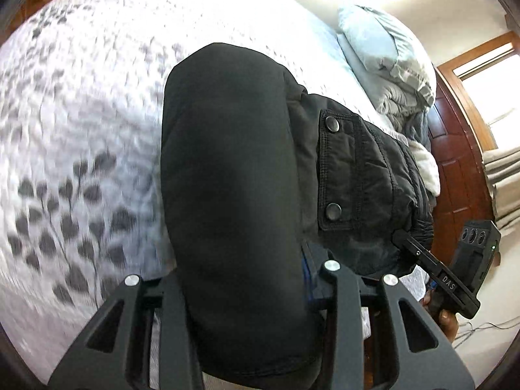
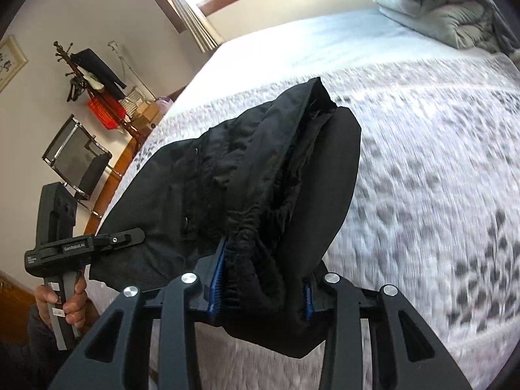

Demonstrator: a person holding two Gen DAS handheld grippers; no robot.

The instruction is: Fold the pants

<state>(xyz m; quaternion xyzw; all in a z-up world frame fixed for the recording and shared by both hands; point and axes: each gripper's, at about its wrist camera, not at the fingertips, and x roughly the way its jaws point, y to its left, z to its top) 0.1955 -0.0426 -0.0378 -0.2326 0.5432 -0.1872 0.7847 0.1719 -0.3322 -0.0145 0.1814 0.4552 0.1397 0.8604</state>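
Note:
Black padded pants (image 1: 344,175) with a snap pocket hang over a bed with a white leaf-print cover (image 1: 71,136). My left gripper (image 1: 240,273) is shut on a smooth black fold of the pants, which hides its fingertips. My right gripper (image 2: 260,279) is shut on the bunched elastic waistband (image 2: 247,227), with blue pads (image 2: 218,276) on either side of the cloth. The pants (image 2: 201,175) stretch between the two grippers. The right gripper shows in the left wrist view (image 1: 403,239), and the left gripper shows in the right wrist view (image 2: 136,235), each clamped on the cloth edge.
Light blue pillow (image 1: 373,42) and grey folded duvet (image 2: 455,16) lie at the bed's head. A wooden door (image 1: 455,169) is at right. A coat stand (image 2: 87,74) and chair (image 2: 78,159) stand by the wall beyond the bed.

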